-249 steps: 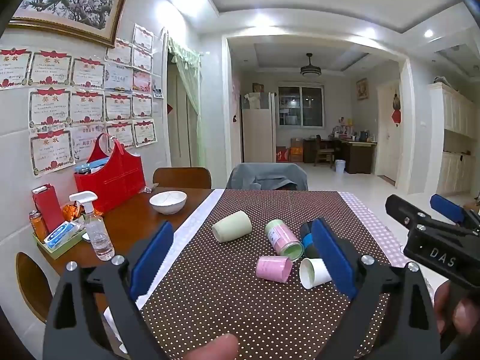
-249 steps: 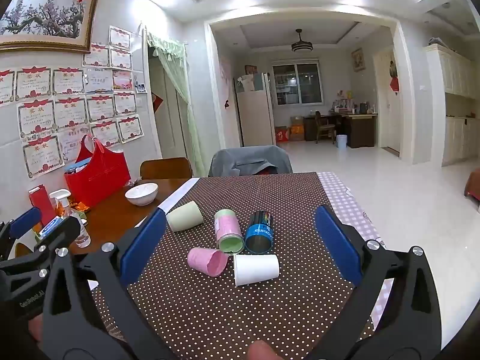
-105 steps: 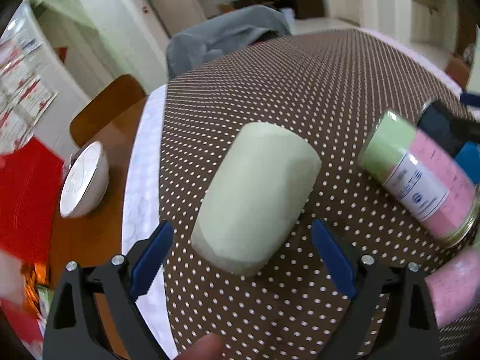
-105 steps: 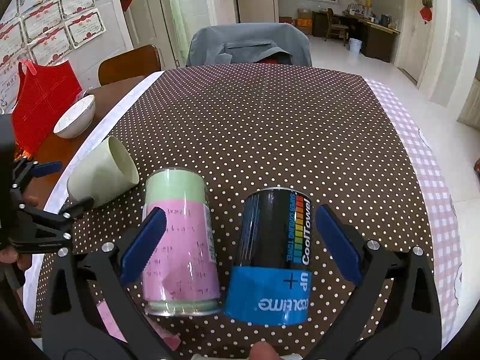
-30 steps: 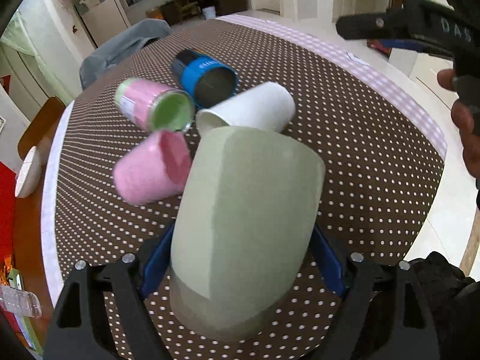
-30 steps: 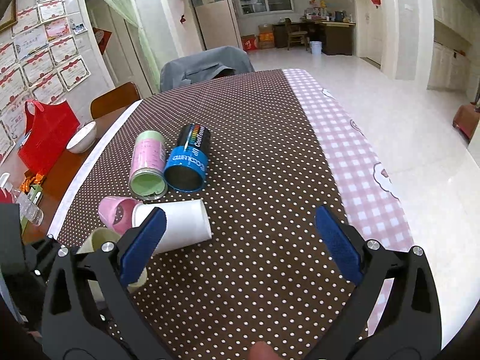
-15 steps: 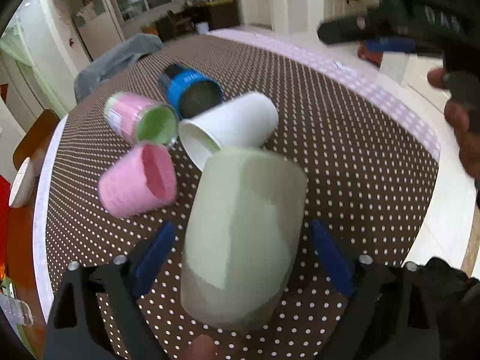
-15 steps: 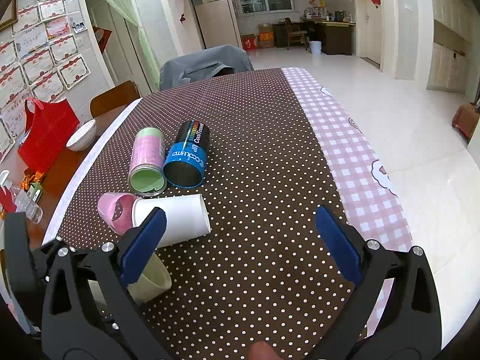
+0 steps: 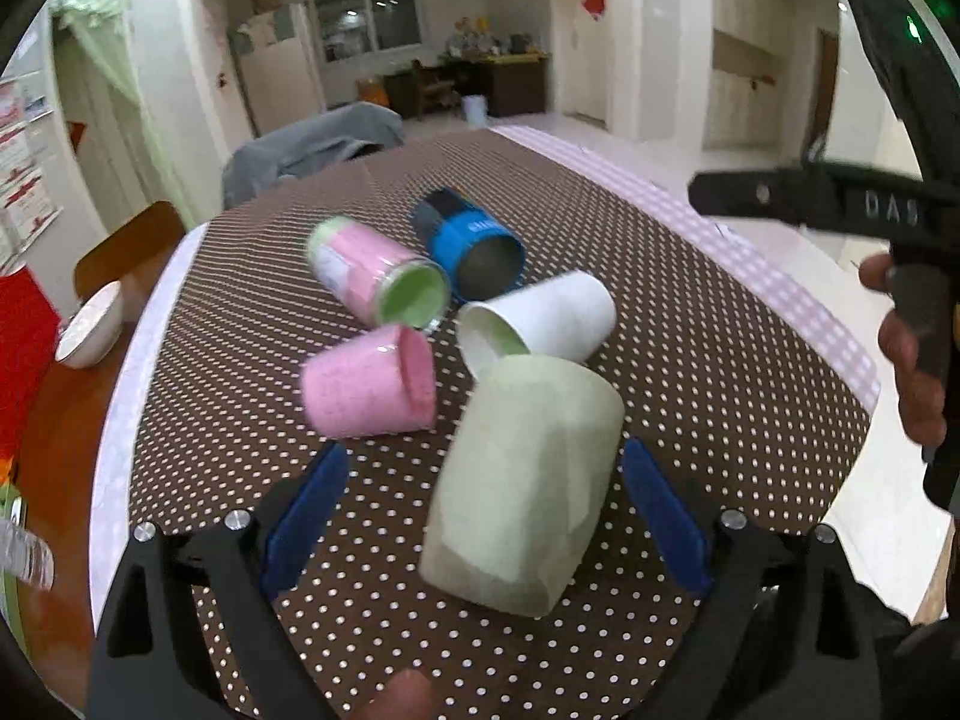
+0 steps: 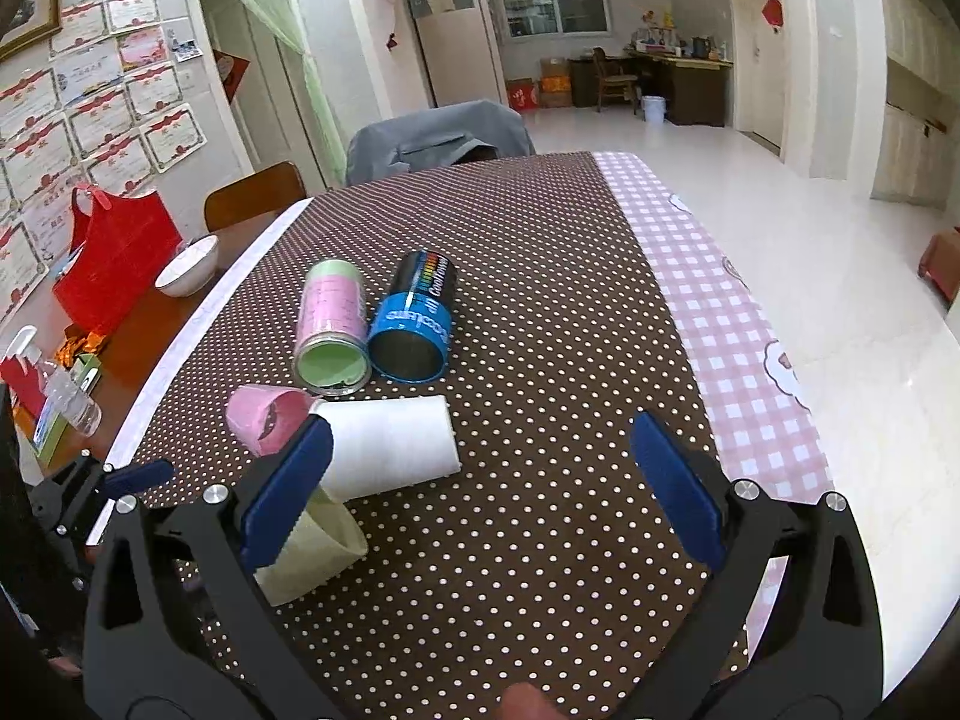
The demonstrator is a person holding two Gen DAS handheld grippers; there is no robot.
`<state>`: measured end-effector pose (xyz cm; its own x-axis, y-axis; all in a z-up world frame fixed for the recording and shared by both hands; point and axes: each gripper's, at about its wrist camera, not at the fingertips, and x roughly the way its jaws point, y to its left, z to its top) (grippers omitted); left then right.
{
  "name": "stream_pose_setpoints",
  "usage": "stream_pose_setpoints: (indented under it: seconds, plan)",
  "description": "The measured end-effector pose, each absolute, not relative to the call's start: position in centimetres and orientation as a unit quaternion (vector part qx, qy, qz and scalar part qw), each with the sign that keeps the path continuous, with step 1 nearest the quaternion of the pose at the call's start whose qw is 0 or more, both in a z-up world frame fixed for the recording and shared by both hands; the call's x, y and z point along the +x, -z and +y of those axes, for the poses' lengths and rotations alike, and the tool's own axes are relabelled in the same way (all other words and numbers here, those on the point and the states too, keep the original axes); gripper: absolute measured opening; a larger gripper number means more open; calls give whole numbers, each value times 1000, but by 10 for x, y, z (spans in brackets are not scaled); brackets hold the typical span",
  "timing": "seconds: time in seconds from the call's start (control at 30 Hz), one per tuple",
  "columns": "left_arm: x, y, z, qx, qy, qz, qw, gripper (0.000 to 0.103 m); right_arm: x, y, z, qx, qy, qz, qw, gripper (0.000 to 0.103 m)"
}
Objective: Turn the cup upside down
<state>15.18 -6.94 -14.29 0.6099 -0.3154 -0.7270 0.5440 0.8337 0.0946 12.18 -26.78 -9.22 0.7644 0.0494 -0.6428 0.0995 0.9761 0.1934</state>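
A pale green cup (image 9: pixel 528 480) stands mouth down on the dotted brown tablecloth (image 9: pixel 690 360), between the fingers of my left gripper (image 9: pixel 480 510), which is open and apart from it. The cup also shows in the right wrist view (image 10: pixel 312 546), partly behind my right gripper's left finger. My right gripper (image 10: pixel 480 492) is open and empty above the table's near edge. A pink cup (image 9: pixel 366 390), a white cup (image 9: pixel 540 318), a pink-and-green can (image 9: pixel 378 276) and a blue can (image 9: pixel 474 240) lie on their sides just beyond.
A white bowl (image 10: pixel 186 264), a red bag (image 10: pixel 108 264) and a spray bottle (image 10: pixel 66 396) sit on the bare wood at the table's left. A chair with a grey cover (image 10: pixel 438 132) stands at the far end. The pink checked cloth (image 10: pixel 738 324) hangs at the right edge.
My left gripper has opened and let go of the pale green cup, which now stands mouth down on the cloth. The gripper has drawn back a little. The right gripper barely moved.
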Motion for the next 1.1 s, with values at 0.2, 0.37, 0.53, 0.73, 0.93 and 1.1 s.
stream_pose_setpoints:
  seconds: [0.2,0.37,0.53,0.73,0.93,1.1]
  plan:
    - [145,123,-56,125,213,350,904,91,122,86,-260,102,-2,334,937,97]
    - [139,106,-50,112,196,334,915,91,122,82,-254,97,-15,326,940,97]
    - [133,92,-43,104,180,317,925,91,121,76,-247,86,-30,317,944,97]
    - [128,84,-34,85,156,308,935,91,122,70,-241,80,-79,308,945,97]
    - [122,79,-22,62,132,302,942,91,127,64,-232,53,-144,300,942,97]
    - [117,79,-15,57,113,300,946,91,132,64,-218,21,-188,300,935,97]
